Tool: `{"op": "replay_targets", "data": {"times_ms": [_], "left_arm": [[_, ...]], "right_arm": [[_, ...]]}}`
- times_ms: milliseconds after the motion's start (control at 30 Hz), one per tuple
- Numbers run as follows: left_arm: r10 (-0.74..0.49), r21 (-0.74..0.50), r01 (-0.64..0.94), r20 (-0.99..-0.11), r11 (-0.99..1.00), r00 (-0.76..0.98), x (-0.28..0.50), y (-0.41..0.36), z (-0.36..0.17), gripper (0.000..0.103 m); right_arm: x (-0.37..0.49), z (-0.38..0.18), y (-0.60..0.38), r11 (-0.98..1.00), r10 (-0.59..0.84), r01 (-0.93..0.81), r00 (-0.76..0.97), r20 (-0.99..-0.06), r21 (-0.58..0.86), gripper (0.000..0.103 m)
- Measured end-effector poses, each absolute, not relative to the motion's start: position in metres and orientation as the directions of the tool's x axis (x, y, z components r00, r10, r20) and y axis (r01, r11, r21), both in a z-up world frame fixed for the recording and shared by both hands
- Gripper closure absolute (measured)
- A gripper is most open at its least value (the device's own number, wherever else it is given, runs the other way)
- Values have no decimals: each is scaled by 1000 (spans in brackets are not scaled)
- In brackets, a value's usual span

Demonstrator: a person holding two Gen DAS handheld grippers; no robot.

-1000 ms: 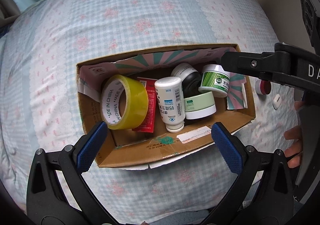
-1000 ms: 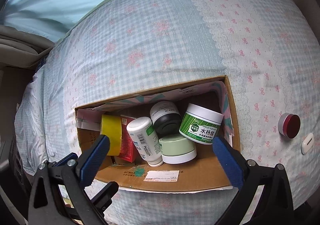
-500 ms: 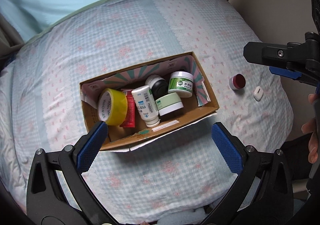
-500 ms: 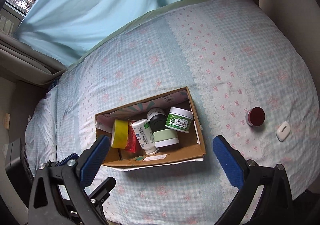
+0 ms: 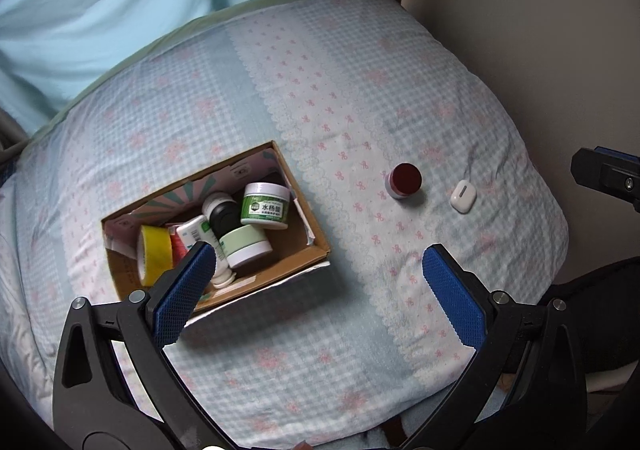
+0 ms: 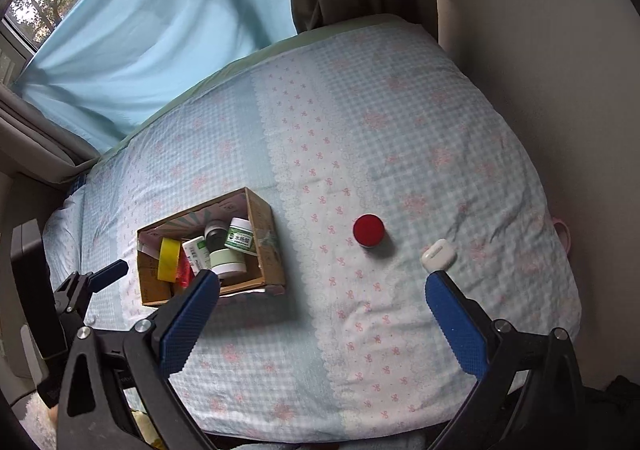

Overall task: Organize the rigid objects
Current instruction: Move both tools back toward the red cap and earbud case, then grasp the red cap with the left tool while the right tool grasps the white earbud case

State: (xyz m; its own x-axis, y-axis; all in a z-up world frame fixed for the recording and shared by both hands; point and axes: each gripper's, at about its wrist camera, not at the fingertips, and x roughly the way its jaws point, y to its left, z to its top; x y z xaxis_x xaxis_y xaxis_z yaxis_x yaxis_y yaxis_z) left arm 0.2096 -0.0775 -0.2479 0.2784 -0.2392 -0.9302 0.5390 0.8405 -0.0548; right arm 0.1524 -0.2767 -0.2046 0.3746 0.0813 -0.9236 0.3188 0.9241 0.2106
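Note:
A cardboard box point(image 5: 304, 266) point(image 6: 272, 250) lies on the bed. It holds a yellow tape roll point(image 5: 154, 256), a white bottle point(image 5: 200, 236), a black-capped jar point(image 5: 222, 211), a green-labelled jar point(image 5: 265, 205) and a pale green jar point(image 5: 245, 246). A red-lidded jar point(image 5: 404, 179) point(image 6: 369, 230) and a white earbud case point(image 5: 463, 195) point(image 6: 438, 254) lie on the sheet right of the box. My left gripper point(image 5: 316, 288) is open and empty, high above the bed by the box's right end. My right gripper point(image 6: 322, 308) is open and empty, high above the sheet, below the red jar.
The bed point(image 6: 400, 129) has a blue checked sheet with pink bows. A light blue curtain point(image 6: 160, 29) hangs behind it and a beige wall point(image 6: 540, 69) stands along its right edge. The left gripper shows at the left of the right wrist view point(image 6: 100, 278).
Both grippers have pulled up and back from the box and shifted right. The box now looks small, and the red jar and earbud case have come further into view.

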Motion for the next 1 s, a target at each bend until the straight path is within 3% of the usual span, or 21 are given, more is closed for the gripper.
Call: {"op": "replay_targets", "data": {"times_ms": [233, 467, 767, 900, 1000], "left_arm": [[-195, -18, 552, -945, 834, 263, 214, -160, -286, 0], [-160, -17, 533, -962, 846, 222, 216, -219, -349, 0], [-152, 30, 534, -944, 845, 293, 219, -263, -435, 0], [-148, 43, 508, -932, 860, 330, 222, -265, -470, 3], [-132, 85, 519, -921, 851, 367, 220, -270, -488, 4]], "right_arm": [[127, -233, -341, 961, -10, 263, 327, -945, 81, 0], [127, -299, -379, 991, -58, 135, 323, -945, -15, 0], [131, -397, -391, 1000, -3, 15, 388, -921, 4, 2], [136, -442, -391, 1000, 24, -18, 390, -921, 18, 14], [139, -467, -392, 999, 44, -36, 384, -922, 33, 17]]}}
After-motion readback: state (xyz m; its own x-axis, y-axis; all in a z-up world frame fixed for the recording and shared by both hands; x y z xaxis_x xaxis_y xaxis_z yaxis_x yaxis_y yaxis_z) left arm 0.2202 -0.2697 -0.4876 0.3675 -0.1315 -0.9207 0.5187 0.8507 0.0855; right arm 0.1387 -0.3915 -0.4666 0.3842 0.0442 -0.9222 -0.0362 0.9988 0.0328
